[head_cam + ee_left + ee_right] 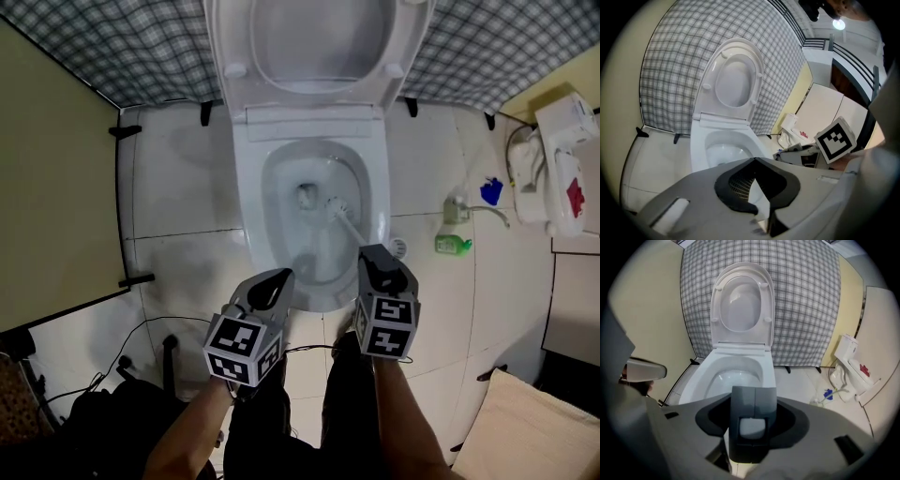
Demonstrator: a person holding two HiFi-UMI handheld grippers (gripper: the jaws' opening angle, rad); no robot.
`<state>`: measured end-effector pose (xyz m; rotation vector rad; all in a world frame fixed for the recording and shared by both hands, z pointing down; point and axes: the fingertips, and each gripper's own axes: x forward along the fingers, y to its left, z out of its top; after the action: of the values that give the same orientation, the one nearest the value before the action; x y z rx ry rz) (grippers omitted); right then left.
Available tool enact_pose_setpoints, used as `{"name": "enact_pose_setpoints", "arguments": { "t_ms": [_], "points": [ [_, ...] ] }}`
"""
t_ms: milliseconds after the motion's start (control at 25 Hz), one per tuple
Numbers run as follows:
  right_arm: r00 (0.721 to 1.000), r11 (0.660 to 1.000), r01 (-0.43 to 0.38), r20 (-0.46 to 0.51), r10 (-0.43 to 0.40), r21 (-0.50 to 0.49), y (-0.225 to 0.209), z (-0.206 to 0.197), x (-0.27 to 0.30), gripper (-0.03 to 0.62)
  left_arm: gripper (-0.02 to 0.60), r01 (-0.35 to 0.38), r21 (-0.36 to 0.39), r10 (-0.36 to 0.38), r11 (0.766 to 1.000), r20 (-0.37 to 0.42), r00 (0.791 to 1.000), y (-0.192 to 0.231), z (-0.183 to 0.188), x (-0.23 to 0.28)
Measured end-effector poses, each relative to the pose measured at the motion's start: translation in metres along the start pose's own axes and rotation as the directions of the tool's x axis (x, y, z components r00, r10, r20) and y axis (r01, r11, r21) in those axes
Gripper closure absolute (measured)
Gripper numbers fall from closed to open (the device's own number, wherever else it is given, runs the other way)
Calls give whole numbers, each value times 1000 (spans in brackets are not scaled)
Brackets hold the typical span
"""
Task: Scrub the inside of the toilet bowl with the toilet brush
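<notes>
The head view alone shows the toilet brush (337, 212) reaching into the toilet bowl (382, 197) — the right gripper view shows only its handle (751, 420), grasped in the right gripper's (380, 260) fingers. The left gripper's (275, 279) fingers are clenched, empty.

White tiled floor (187, 187) with the items resting on it. The toilet (251, 187) is standing at the far centre, its base sitting on the tiles. Just right of it a small round white holder (398, 247) is standing, and further right a green bottle (453, 245) is lying on its side, with a blue object (491, 191) lying beyond it. A white fixture (553, 178) is occupying the far right corner. Black cables (141, 337) are trailing across the near left tiles towards a black bag (103, 422). A beige cushion-like object (520, 427) is lying at the near right.
</notes>
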<state>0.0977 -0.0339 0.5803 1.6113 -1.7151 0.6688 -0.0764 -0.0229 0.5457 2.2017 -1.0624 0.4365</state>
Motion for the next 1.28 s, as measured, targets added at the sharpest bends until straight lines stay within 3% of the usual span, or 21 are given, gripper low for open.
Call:
{"name": "enact_pose_setpoints", "arguments": {
  "t_ms": [240, 480, 840, 1040, 1280],
  "points": [
    [996, 998, -46, 80, 48, -30, -9, 50, 42, 373, 572, -30, -7, 30, 1000, -2, 1000, 3, 1, 7],
    [982, 992, -127, 135, 130, -27, 13, 83, 72, 373, 572, -61, -26, 61, 998, 1, 998, 16, 4, 3],
    [952, 980, -198, 232, 197, -23, 35, 109, 70, 373, 572, -81, -35, 81, 996, -5, 997, 31, 2, 1],
    [916, 948, -307, 243, 319, -87, 65, 116, 63, 373, 572, -74, -37, 73, 997, -3, 997, 28, 1, 1],
    [885, 891, -389, 173, 431, -233, 98, 97, 48, 373, 572, -78, -38, 78, 996, 2, 997, 24, -3, 1]
  ]
}}
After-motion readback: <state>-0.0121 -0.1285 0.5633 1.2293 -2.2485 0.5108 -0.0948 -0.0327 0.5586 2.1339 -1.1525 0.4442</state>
